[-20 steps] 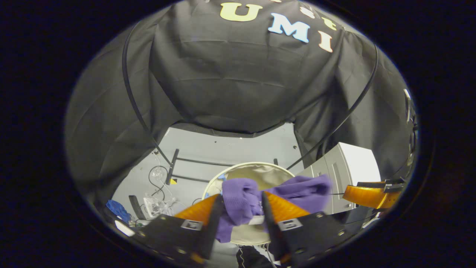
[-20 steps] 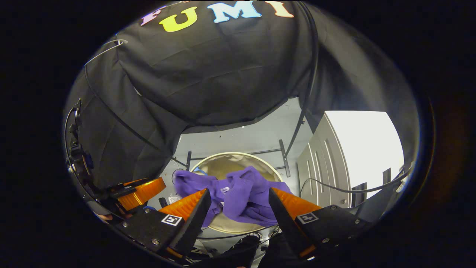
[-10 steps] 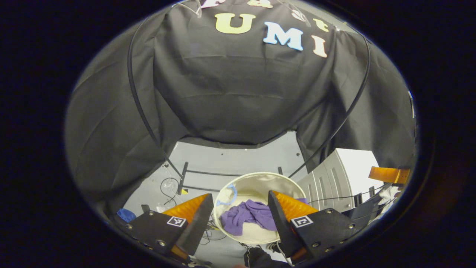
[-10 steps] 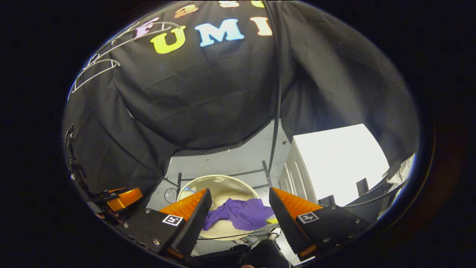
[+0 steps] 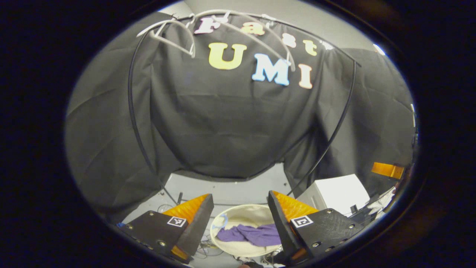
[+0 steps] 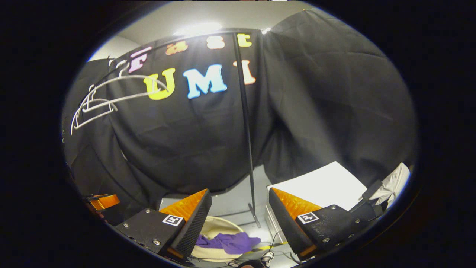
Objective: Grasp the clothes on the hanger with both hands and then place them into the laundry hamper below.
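A purple garment [image 5: 253, 235] lies crumpled inside the round cream laundry hamper [image 5: 223, 242] on the floor, seen from well above. My left gripper [image 5: 240, 219] is open and holds nothing, with the hamper showing between its fingers. My right gripper [image 6: 240, 217] is open too, and the purple garment [image 6: 228, 242] and hamper [image 6: 217, 225] sit low between its fingers. Bare white hangers [image 5: 174, 33] hang on the rail at the top. In the right gripper view the hangers [image 6: 104, 100] are at upper left. The other gripper [image 6: 100, 203] shows at the left edge.
A black clothes rack frames the scene, with its uprights [image 6: 245, 130] running down to the grey floor. A white cabinet [image 5: 334, 193] stands to the right of the hamper. Loose cables [image 5: 202, 251] lie on the floor by the hamper.
Both grippers let go of the purple garment, which dropped into the hamper. Both then rose and tilted up, so the hamper shrank and the hangers came into view.
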The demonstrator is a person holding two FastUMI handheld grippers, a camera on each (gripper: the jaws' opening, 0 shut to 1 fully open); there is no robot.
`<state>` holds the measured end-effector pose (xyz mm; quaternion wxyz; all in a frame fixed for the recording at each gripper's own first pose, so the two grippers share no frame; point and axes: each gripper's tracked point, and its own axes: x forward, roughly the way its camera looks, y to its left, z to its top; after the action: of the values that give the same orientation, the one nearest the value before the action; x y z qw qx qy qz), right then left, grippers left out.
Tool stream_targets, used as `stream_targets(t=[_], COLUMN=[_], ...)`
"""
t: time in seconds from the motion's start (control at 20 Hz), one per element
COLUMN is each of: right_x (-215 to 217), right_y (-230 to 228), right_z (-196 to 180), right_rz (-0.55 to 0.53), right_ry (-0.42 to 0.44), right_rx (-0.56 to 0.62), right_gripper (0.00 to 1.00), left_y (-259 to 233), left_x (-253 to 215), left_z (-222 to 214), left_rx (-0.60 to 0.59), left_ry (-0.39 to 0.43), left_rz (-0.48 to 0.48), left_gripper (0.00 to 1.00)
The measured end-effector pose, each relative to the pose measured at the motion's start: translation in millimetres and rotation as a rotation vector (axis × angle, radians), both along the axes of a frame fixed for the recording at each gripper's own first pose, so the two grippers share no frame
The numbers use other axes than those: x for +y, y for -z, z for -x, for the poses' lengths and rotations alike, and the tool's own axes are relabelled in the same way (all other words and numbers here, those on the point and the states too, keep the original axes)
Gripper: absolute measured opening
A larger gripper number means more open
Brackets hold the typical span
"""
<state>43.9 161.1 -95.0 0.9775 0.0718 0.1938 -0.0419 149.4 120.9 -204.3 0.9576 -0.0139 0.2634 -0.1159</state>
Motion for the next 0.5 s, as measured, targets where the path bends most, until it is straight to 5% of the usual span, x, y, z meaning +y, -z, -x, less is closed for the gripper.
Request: stream_targets(t=[0.15, 0.4, 0.5], right_x=[-16, -33, -43], right_y=[-56, -137, -165], right_z=[-4, -2, -2], right_rz=[0.035, 0.116, 0.124], right_ry=[0.027, 0.032, 0.028], right_rx=[-0.122, -0.300, -0.368], right_gripper=[0.92, 1.00, 0.91], left_y=[-60, -174, -215], left_x=[-18, -28, -27], left_z=[-14, -21, -20], left_rx=[-0.092, -0.299, -0.379], left_ry=[0.023, 0.032, 0.015], left_rz=[0.048, 0.119, 0.139], left_gripper=[0.86, 0.87, 0.84])
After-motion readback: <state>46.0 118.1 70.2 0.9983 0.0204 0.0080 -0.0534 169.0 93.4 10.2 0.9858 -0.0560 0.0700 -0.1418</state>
